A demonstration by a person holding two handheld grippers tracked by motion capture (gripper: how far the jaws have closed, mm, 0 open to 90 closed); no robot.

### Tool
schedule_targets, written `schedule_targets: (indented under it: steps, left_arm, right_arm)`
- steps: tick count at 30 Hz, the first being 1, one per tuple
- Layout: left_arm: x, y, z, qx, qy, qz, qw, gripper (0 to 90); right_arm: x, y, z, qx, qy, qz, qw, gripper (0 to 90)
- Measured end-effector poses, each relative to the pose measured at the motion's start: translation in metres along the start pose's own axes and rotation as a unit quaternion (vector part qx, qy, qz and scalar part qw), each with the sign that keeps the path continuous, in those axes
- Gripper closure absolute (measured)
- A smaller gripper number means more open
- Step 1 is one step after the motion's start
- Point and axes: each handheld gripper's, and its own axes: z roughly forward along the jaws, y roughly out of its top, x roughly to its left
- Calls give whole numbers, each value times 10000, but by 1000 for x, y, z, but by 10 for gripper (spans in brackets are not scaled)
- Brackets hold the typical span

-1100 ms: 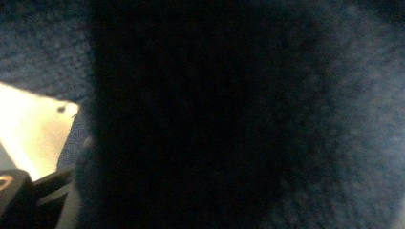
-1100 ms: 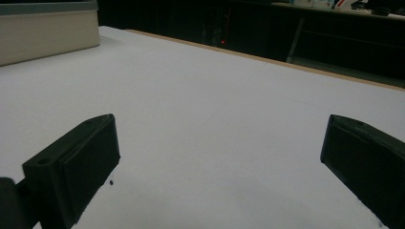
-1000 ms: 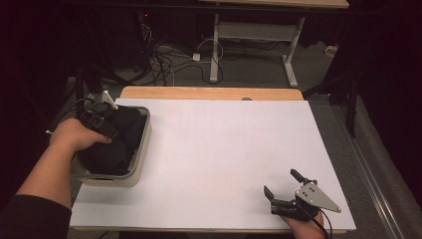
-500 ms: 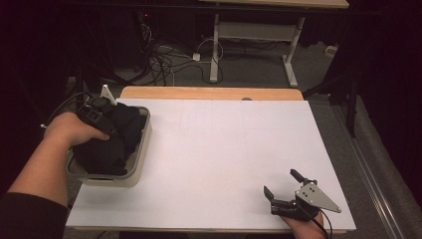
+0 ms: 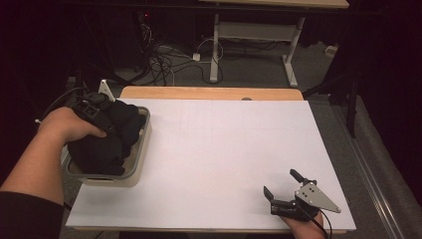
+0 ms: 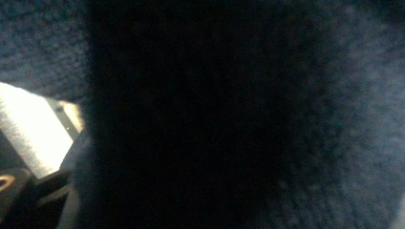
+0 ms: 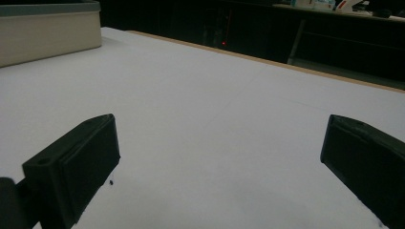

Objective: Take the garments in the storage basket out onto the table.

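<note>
Left gripper [image 5: 107,119] buried in dark cloth [image 5: 107,144] inside bin [image 5: 142,154], likely for extraction; jaw state indeterminate. Right gripper [image 5: 282,186] released, idle far from bin.

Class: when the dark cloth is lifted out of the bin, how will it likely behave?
The dark cloth lies bunched in the bin, so it will probably sag and trail. Its fuzzy weave suggests it grips rather than slips. The left tool sits buried in it.
</note>
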Motion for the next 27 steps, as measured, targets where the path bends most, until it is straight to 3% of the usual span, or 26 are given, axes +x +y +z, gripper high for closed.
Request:
schedule_targets:
  steps: [17, 27]
  left_arm:
    - [-14, 4, -24, 37, 63, 55, 10000, 431]
    - [-30, 5, -44, -24, 105, 180, 9998, 431]
  right_arm:
    - [0, 1, -1, -14, -12, 10, 10000, 0]
    - [0, 2, -1, -45, 7, 7, 10000, 0]
